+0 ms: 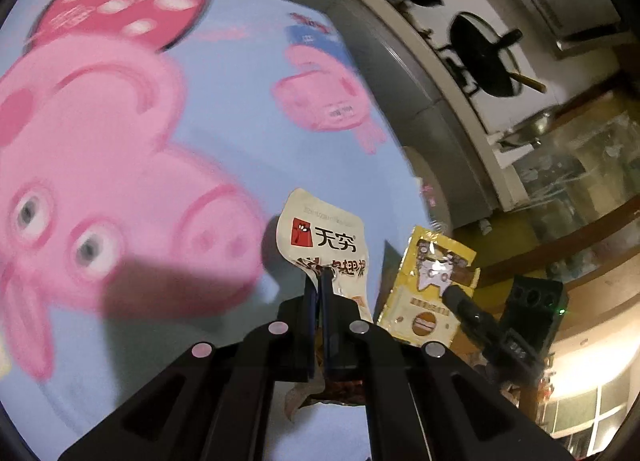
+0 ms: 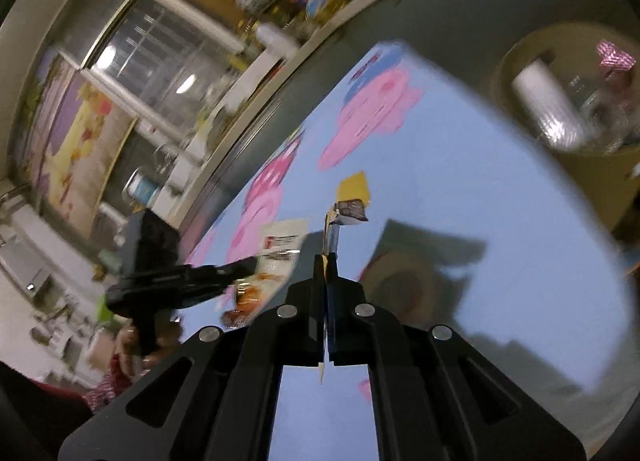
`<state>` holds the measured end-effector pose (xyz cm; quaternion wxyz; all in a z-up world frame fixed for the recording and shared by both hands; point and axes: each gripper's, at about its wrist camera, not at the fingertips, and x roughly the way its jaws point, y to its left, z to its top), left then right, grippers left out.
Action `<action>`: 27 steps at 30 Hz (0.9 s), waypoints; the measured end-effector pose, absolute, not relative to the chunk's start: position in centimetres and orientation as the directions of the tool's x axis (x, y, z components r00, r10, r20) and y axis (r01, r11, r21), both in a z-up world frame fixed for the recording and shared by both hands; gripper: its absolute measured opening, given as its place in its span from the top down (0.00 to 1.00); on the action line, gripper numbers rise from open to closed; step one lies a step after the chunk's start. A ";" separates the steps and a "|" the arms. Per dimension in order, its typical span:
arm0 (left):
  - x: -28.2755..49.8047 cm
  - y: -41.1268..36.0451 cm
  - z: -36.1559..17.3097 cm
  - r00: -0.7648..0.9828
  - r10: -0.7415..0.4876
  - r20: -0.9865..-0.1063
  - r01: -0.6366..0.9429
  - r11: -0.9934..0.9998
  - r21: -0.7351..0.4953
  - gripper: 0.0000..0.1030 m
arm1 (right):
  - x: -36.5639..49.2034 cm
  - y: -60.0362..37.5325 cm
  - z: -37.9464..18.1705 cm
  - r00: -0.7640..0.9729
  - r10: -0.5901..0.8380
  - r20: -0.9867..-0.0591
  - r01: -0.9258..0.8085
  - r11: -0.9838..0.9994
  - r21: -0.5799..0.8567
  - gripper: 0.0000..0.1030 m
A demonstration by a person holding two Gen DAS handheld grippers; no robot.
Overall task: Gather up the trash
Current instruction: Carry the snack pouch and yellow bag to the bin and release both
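L gripper (image 1: 320,277) pinches white wrapper (image 1: 320,237), R gripper (image 2: 326,261) yellow wrapper (image 2: 352,189) (both lifted)

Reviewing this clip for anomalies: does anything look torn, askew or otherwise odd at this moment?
Both wrappers look damaged: the white snack wrapper shut in the left gripper has a ragged torn top, and the yellow wrapper pinched by the right gripper is ripped open, showing foil. Both are lifted off the pig-print blue cloth. Nothing appears spilled.
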<state>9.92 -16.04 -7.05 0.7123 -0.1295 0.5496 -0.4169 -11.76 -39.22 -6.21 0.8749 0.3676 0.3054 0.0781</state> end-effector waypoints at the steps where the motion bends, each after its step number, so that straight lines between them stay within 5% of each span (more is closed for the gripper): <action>1: 10.2 -17.6 -6.3 0.041 -0.743 -0.668 0.472 0.603 -0.643 0.98 | -12.1 -40.5 -5.9 0.814 0.331 -0.478 0.106 0.724 0.682 0.99; 13: 11.2 -40.3 -1.4 -0.045 -0.753 -0.656 0.684 0.456 -0.569 0.98 | -13.9 -55.9 -3.0 0.856 -0.055 -0.514 0.360 0.776 0.517 0.99; 23: 11.0 -52.1 -5.0 0.124 -0.552 -0.825 0.808 0.539 -0.239 0.97 | -10.5 -60.0 -5.8 0.722 -0.193 -0.665 0.486 0.825 0.289 0.97; 26: 11.1 -52.7 -6.4 0.112 -0.504 -0.856 0.810 0.546 -0.215 0.83 | -9.3 -59.8 -7.0 0.702 -0.163 -0.693 0.475 0.832 0.286 0.79; 27: 11.1 -52.6 -6.6 0.108 -0.506 -0.856 0.809 0.545 -0.220 0.83 | -9.2 -59.5 -7.2 0.705 -0.168 -0.689 0.475 0.833 0.282 0.60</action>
